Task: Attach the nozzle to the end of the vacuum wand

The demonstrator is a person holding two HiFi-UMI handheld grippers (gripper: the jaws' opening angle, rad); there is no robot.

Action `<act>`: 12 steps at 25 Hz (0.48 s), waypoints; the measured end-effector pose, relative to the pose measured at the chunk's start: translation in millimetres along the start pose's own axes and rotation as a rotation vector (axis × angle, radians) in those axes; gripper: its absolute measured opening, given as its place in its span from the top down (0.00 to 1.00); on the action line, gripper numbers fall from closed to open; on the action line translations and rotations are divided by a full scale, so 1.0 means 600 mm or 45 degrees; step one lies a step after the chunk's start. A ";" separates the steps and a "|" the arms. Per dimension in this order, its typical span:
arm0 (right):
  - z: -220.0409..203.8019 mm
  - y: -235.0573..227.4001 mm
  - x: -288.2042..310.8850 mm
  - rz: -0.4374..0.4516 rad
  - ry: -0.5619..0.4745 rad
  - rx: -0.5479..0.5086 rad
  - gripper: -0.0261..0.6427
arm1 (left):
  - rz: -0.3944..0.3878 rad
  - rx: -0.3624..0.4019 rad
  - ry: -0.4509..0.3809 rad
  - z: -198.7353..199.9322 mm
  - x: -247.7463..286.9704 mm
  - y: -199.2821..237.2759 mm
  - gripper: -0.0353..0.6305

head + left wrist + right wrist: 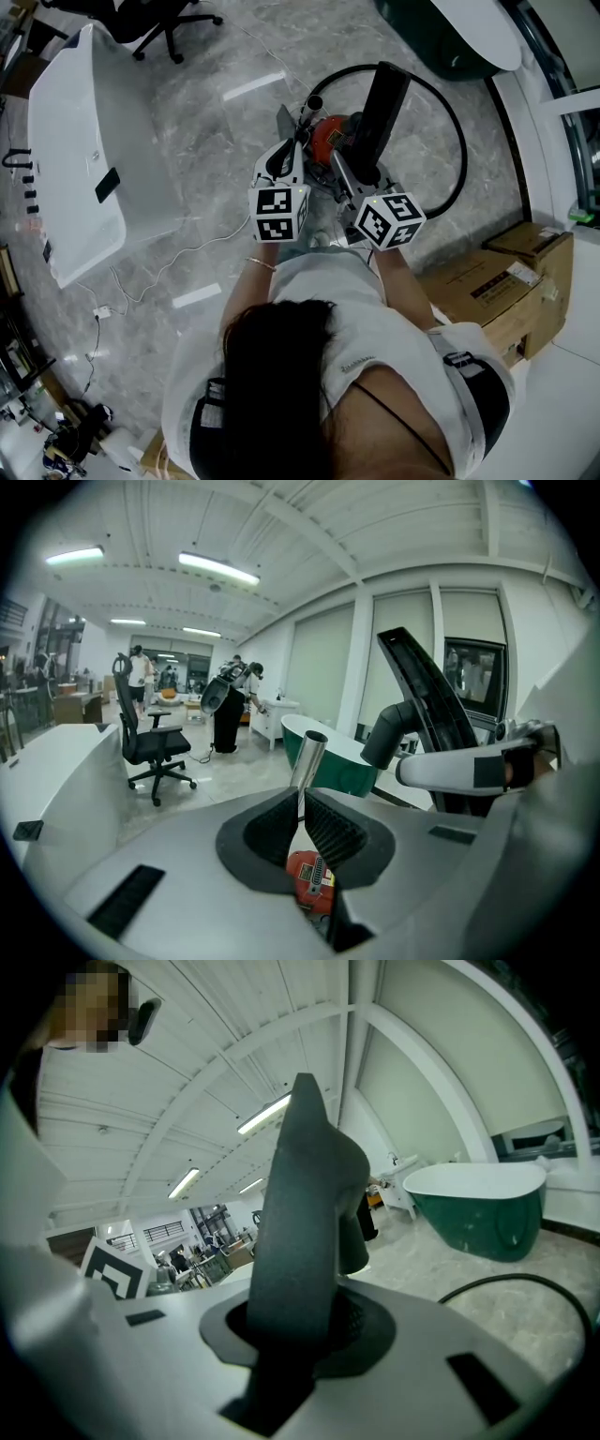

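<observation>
My left gripper [289, 157] [302, 817] is shut on the metal vacuum wand [307, 759], a shiny tube whose open end [315, 102] points up and away from me. Below the jaws sits the red vacuum body [330, 141] [312, 878]. My right gripper [364, 176] [295, 1321] is shut on the black nozzle [381, 112] [305, 1213], a long flat head with a round neck, held upright. In the left gripper view the nozzle [427, 705] stands to the right of the wand's end, apart from it.
A black hose [461, 155] loops over the marble floor beyond the vacuum. A white bathtub [70, 159] lies at the left and a green tub [441, 42] at the back. Cardboard boxes [497, 286] stand at my right, cables [141, 281] trail left, an office chair [169, 28] is far off.
</observation>
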State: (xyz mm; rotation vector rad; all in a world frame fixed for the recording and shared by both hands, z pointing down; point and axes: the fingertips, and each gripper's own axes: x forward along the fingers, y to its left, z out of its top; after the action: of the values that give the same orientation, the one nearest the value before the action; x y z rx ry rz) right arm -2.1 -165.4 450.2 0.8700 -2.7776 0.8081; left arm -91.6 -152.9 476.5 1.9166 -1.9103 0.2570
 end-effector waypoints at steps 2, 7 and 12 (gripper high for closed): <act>0.007 -0.002 0.006 0.004 -0.011 0.006 0.82 | -0.012 0.014 -0.002 0.003 0.011 0.002 0.94; 0.022 -0.010 0.018 0.000 -0.026 0.007 0.82 | -0.037 0.034 -0.012 0.012 0.036 0.003 0.94; 0.041 -0.014 0.031 0.013 -0.030 0.002 0.82 | -0.051 0.060 0.028 0.006 0.062 0.007 0.90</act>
State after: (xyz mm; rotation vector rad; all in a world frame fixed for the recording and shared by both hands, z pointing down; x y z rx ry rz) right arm -11.6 -193.2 437.8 0.8718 -2.8046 0.8073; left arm -94.7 -188.1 489.7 1.9724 -1.8652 0.3119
